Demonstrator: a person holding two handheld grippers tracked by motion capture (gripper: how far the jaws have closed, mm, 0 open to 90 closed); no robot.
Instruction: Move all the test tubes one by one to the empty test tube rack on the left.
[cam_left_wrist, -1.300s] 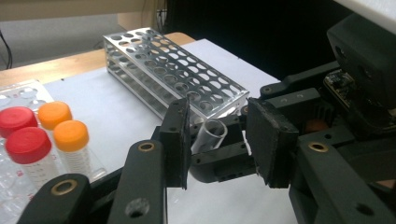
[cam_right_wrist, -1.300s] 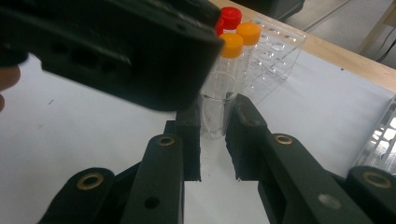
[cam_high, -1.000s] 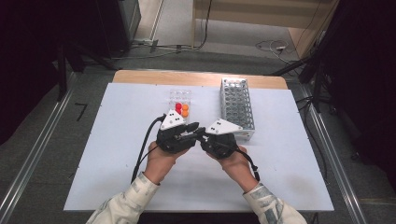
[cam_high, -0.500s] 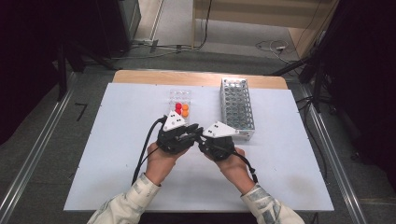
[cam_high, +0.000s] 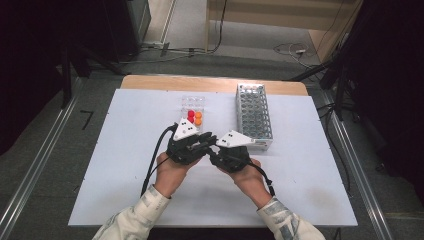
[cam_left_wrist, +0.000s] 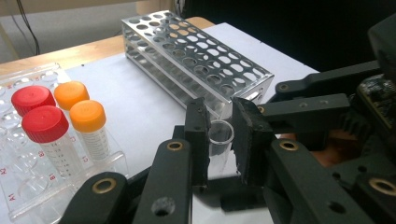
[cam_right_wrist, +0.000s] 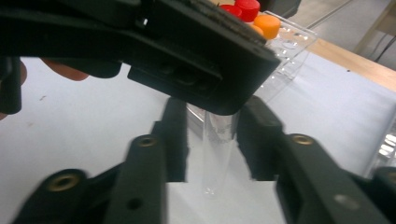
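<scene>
The left gripper (cam_left_wrist: 219, 140) pinches a clear tube (cam_left_wrist: 219, 135) upright over the table; the right gripper (cam_right_wrist: 212, 135) brackets it, grip uncertain (handover, probably). The rack (cam_high: 253, 114) stands empty.

On the table (cam_high: 125, 200), toward its far edge: a clear tray (cam_high: 193, 106) holding four capped tubes (cam_high: 194, 117) at its near end, and to its right, apart from it, a metal tube rack (cam_high: 254, 116) running front to back. Just in front of both, near the table's middle, the left gripper (cam_high: 204, 144) and right gripper (cam_high: 212, 152) side by side, tips meeting. Between the left gripper's jaws, an upright glass tube (cam_left_wrist: 220, 140), its lower end seemingly between the right gripper's jaws too.
</scene>
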